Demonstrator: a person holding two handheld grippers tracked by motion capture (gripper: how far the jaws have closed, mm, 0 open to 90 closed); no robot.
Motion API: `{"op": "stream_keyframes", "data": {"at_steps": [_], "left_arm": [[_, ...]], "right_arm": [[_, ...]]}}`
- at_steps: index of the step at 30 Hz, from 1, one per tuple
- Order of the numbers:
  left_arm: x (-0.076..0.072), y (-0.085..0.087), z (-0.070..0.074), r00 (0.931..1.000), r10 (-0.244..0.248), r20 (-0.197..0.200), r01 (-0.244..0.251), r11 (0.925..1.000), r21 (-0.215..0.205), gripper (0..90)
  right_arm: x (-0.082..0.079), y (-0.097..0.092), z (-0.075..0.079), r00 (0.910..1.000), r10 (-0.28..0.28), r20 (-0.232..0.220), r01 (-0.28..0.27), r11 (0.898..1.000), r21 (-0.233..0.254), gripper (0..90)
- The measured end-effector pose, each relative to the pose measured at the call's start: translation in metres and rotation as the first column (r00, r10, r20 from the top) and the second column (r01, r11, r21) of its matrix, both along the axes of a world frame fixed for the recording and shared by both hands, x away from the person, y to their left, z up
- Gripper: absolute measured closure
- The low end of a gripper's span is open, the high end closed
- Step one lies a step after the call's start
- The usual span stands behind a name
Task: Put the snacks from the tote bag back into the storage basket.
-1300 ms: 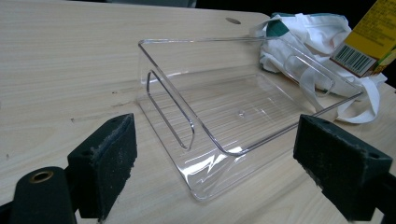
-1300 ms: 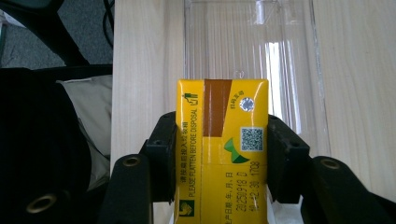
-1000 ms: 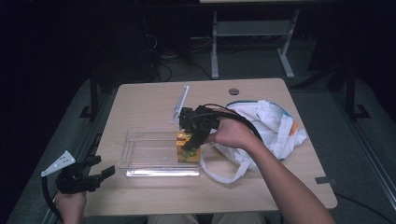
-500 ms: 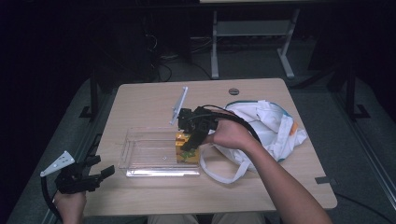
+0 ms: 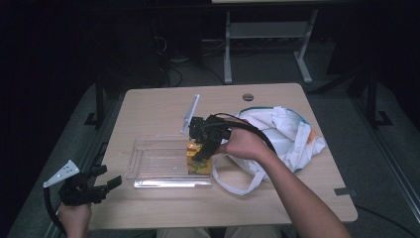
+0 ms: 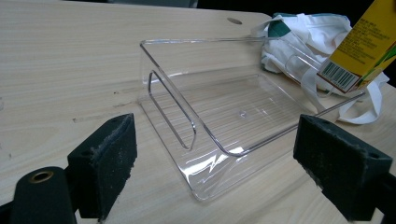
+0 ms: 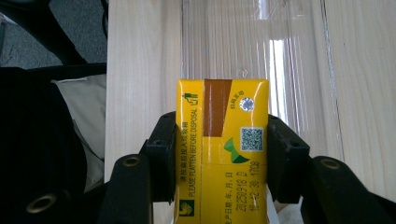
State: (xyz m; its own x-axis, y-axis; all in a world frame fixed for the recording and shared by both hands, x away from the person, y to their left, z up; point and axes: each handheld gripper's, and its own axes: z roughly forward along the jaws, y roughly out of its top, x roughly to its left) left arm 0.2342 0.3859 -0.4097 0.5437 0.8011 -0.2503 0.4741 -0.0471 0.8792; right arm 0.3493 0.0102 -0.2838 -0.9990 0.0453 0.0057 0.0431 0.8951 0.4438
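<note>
Wide wooden worktop (image 5: 163, 106), white tote bag (image 5: 289, 131) slumped at its right. Clear plastic tray (image 5: 158, 163) sits mid-worktop. Over the tray's right end, the right gripper (image 7: 219, 154) has its fingers clamped on a yellow drink carton (image 7: 222, 140) (barcode side showing). Left gripper (image 6: 215, 158) waits near the worktop's left edge, fingers spread, nothing between.

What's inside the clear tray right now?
The clear tray looks bare across its floor in the left gripper view. The yellow carton, clamped in the right tool, hangs over its right end. The floor directly under the carton is covered.
</note>
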Motion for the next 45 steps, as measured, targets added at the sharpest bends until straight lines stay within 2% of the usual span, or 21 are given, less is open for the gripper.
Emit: {"op": "stream_keyframes", "data": {"at_steps": [25, 32, 45], "left_arm": [[0.0, 0.0, 0.0, 1.0, -0.004, 0.0, 0.004, 1.0, 0.0, 13.0], [0.0, 0.001, 0.0, 1.0, -0.002, -0.001, 0.002, 1.0, 0.0, 13.0], [0.0, 0.0, 0.0, 1.0, -0.003, 0.0, 0.003, 1.0, 0.001, 13.0]], "right_arm": [[0.001, 0.002, -0.006, 0.9999, -0.002, 0.01, 0.002, 1.0, -0.005, 52.0], [0.001, 0.003, -0.01, 1.0, -0.002, 0.001, 0.002, 1.0, -0.006, 52.0], [0.001, 0.005, -0.025, 1.0, 0.004, 0.002, -0.004, 1.0, -0.016, 51.9]]}}
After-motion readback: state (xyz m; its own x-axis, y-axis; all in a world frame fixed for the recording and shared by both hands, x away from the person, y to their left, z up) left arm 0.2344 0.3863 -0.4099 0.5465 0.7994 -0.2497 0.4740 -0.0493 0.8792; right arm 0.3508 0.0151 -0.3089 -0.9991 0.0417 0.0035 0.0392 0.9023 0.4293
